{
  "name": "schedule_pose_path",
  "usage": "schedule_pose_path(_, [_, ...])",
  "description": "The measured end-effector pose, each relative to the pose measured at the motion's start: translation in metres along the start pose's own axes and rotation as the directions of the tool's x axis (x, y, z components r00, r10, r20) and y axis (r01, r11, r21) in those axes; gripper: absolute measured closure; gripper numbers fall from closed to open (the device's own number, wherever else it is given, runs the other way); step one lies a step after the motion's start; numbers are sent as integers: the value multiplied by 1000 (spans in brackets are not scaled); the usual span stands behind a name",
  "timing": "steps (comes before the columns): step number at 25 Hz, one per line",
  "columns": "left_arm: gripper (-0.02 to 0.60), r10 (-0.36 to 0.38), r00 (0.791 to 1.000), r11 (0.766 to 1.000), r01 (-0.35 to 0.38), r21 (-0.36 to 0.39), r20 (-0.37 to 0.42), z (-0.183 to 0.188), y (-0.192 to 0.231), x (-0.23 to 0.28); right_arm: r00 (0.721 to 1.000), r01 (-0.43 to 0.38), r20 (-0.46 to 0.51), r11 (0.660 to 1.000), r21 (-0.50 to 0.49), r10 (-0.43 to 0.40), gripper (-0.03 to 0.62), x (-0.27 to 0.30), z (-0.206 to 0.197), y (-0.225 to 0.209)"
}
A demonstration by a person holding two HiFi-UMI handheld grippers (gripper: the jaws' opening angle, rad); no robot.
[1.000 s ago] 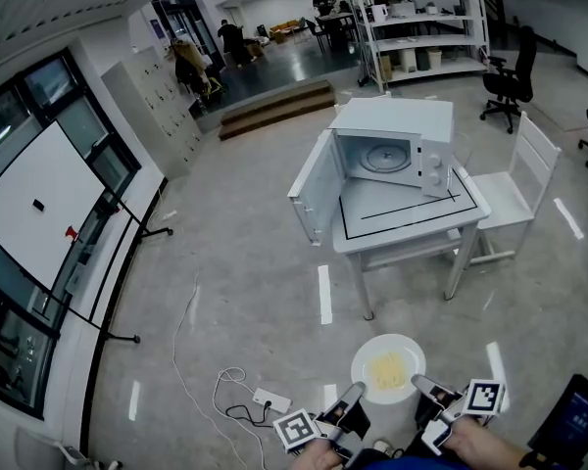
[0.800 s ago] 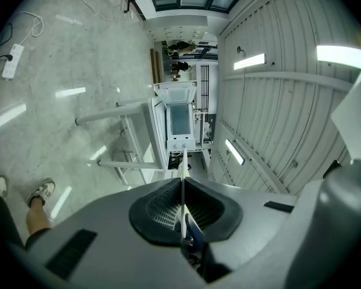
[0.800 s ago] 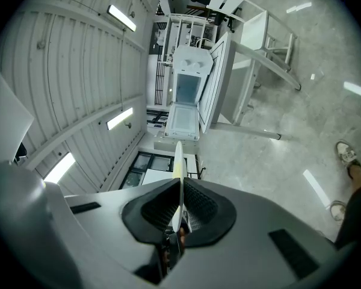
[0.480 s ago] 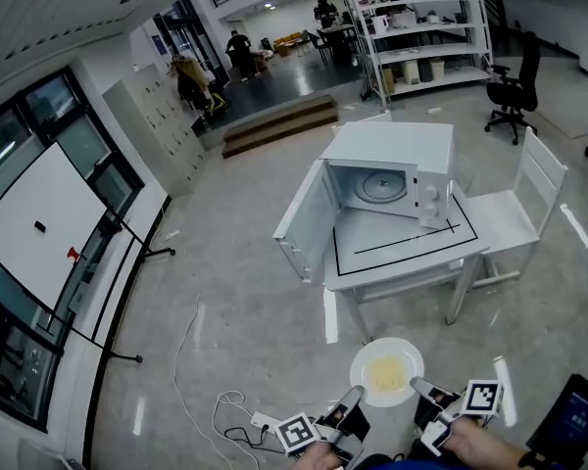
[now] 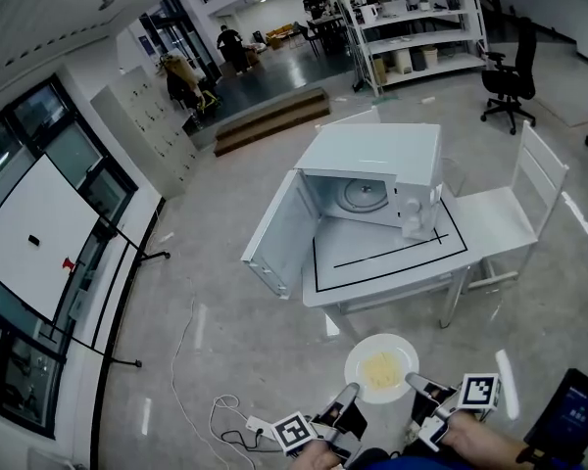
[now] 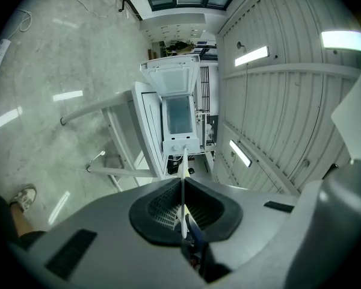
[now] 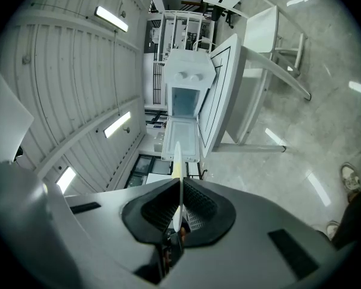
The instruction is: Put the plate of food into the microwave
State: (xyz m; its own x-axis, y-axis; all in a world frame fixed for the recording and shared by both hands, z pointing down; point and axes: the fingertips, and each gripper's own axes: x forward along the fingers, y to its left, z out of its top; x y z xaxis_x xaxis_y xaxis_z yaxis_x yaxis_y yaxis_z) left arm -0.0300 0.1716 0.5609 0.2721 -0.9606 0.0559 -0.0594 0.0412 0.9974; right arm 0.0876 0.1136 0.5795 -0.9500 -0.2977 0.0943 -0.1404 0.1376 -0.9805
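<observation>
Bearing the microwave [image 5: 374,163] toward its far right corner, the white table [image 5: 372,262] is standing a little ahead of the person. The microwave's door [image 5: 274,248] is hanging wide open, out past the table's left edge, and the cavity is showing only its turntable. The plate [image 5: 352,369] is hanging level over the floor, short of the table's near edge, with the yellow food [image 5: 381,368] lying at its middle. The left gripper [image 5: 348,394] is pinching the plate's near left rim in nearly closed jaws, and the right gripper [image 5: 412,380] is clamping the near right rim likewise. The carry to the microwave seems to be in hand. Next, the plate probably needs lifting above the table's near edge, keeping level, and lining up with the open cavity.
</observation>
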Motion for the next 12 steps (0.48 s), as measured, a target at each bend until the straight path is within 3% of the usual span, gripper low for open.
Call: schedule_pose_path(12, [560, 12, 999, 1000, -12, 2, 38, 18, -2, 49, 999, -33, -31, 999, 11, 33, 580, 24, 51, -5])
